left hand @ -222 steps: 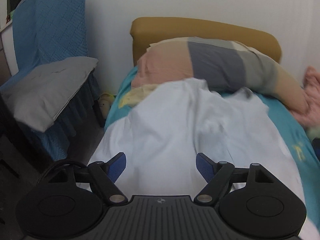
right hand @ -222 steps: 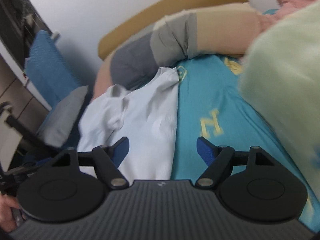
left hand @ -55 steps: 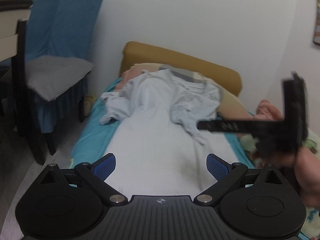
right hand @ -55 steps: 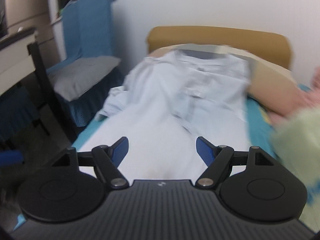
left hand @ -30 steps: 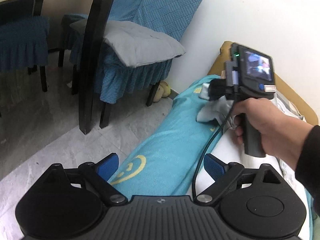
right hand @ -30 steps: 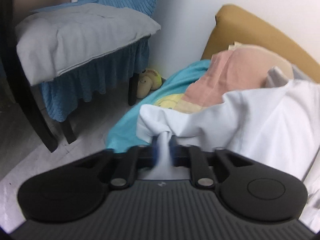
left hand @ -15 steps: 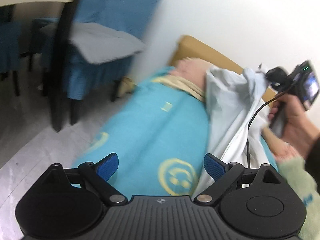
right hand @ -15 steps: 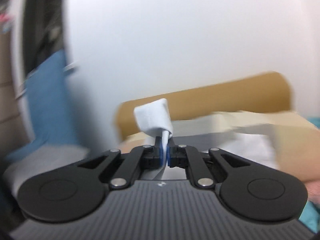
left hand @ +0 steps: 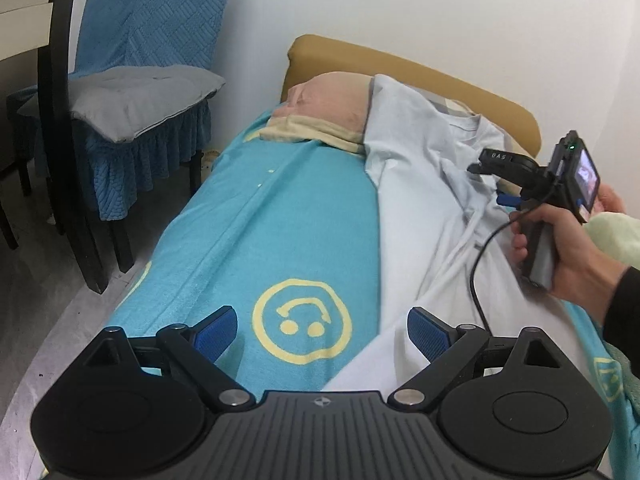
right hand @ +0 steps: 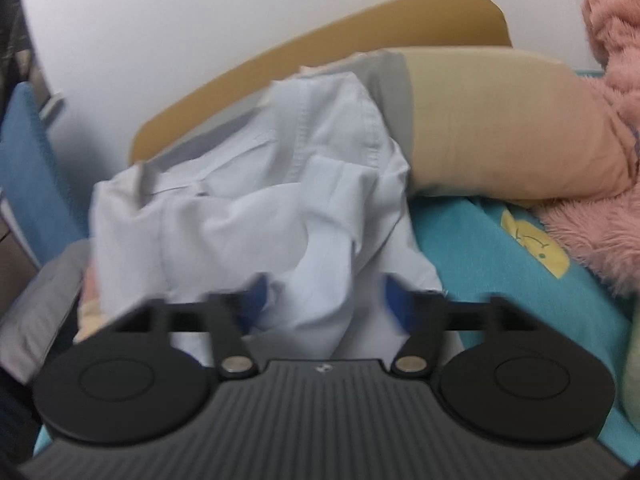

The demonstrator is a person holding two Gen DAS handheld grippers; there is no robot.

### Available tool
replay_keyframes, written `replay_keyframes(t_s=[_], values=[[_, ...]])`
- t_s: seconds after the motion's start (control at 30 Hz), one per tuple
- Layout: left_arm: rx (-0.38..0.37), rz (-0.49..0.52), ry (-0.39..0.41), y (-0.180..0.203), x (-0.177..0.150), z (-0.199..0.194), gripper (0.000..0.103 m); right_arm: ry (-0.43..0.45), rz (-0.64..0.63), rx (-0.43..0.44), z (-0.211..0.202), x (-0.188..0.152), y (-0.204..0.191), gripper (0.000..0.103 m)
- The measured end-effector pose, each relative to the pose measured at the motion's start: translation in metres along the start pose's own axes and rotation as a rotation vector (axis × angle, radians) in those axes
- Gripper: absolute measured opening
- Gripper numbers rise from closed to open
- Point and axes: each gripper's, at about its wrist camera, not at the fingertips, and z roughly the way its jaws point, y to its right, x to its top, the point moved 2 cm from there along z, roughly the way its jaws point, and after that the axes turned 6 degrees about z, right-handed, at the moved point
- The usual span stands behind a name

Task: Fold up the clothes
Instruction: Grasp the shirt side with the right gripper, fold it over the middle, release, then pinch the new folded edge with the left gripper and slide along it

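Observation:
A pale blue shirt (left hand: pixel 420 208) lies lengthwise on the right half of the turquoise smiley blanket (left hand: pixel 280 240), its left side folded over onto itself. My left gripper (left hand: pixel 320 334) hovers open over the blanket near the shirt's lower edge, holding nothing. A hand holds my right gripper (left hand: pixel 490 178) over the shirt's upper part near the collar. In the right wrist view the right gripper (right hand: pixel 326 300) is blurred and its jaws are opening. A bunched fold of the shirt (right hand: pixel 256 200) lies between them, and the pads stand clear of it.
A patchwork pillow (left hand: pixel 328 108) and a tan headboard (left hand: pixel 400 64) close off the far end. A blue-covered chair with a grey cushion (left hand: pixel 132 100) stands on the left beside the bed. A pink plush (right hand: pixel 600 160) and a pale green fuzzy cloth (left hand: pixel 616 236) lie on the right.
The right gripper, shut on a fold of the shirt, carried it across from the bed's left edge to the right, then spread its jaws and let go. The left gripper swung over the bed.

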Motion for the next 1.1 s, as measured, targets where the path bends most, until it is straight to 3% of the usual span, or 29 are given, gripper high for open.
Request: replay_keyframes(t_s=[0.13, 0.27, 0.37, 0.43, 0.57, 0.7, 0.87, 0.93, 1.1], values=[[0.005, -0.025, -0.014, 0.003, 0.004, -0.012, 0.094, -0.008, -0.074, 0.037, -0.055, 0.003, -0.026, 0.078], [-0.007, 0.010, 0.037, 0.013, 0.010, -0.037, 0.094, 0.012, -0.082, 0.065, -0.134, 0.007, -0.045, 0.078], [-0.032, 0.097, -0.005, 0.024, 0.012, -0.053, 0.094, 0.008, -0.078, 0.070, -0.196, 0.006, -0.055, 0.078], [-0.036, 0.153, 0.017, 0.031, 0.013, -0.071, 0.094, 0.002, -0.098, 0.065, -0.234, 0.003, -0.060, 0.078], [-0.104, 0.120, -0.027, 0.026, 0.016, -0.101, 0.094, -0.013, -0.142, 0.052, -0.308, -0.004, -0.069, 0.078], [-0.190, -0.013, -0.119, 0.004, 0.019, -0.112, 0.094, -0.083, -0.178, 0.026, -0.356, -0.031, -0.065, 0.078], [-0.104, -0.153, -0.247, -0.033, 0.014, -0.091, 0.090, -0.134, -0.002, 0.086, -0.396, -0.067, -0.028, 0.078], [-0.053, -0.209, -0.314, -0.048, 0.006, -0.078, 0.082, -0.151, 0.055, 0.072, -0.401, -0.076, -0.015, 0.079], [0.061, -0.251, -0.452, -0.065, -0.012, -0.055, 0.078, -0.164, 0.117, 0.039, -0.406, -0.089, 0.003, 0.079]])
